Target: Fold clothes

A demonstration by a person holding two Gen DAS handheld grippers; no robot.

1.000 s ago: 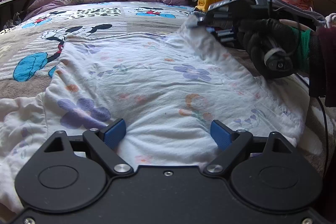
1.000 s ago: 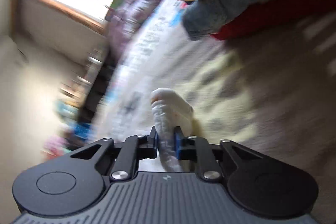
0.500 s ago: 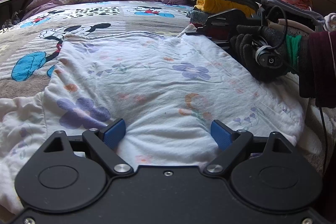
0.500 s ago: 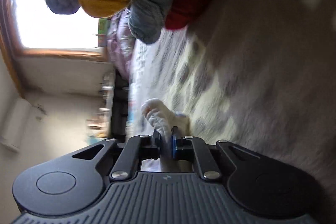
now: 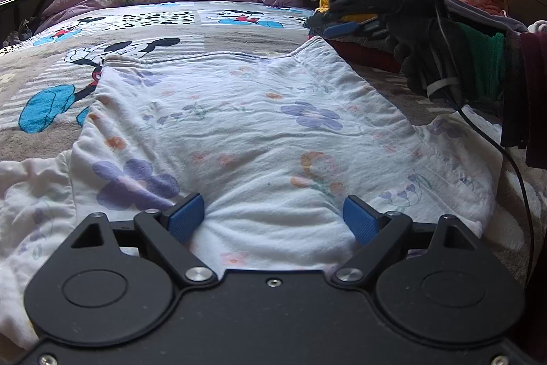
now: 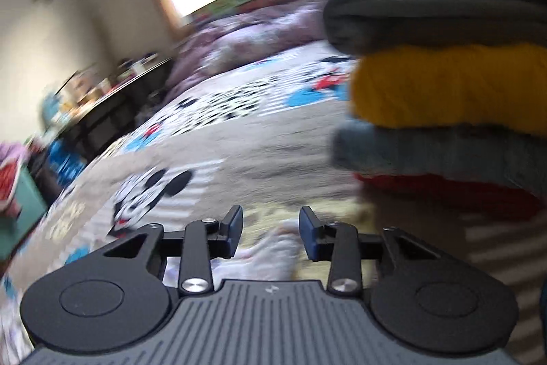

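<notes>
On the bed: floral garment (image 5: pixel 239 125) lay spread flat, far corner near the folded stack (image 6: pixel 444 84).
Left tongs (image 5: pixel 273 216): apart, over near hem.
Right tongs (image 6: pixel 270 230): apart, empty.
Technique: probably align edges, smooth wrinkles before creasing.

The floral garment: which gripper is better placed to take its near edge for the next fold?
Probably the left gripper: it is open, low over the floral garment at its near edge. The right gripper, open, is at the far corner beside the folded pile.
</notes>
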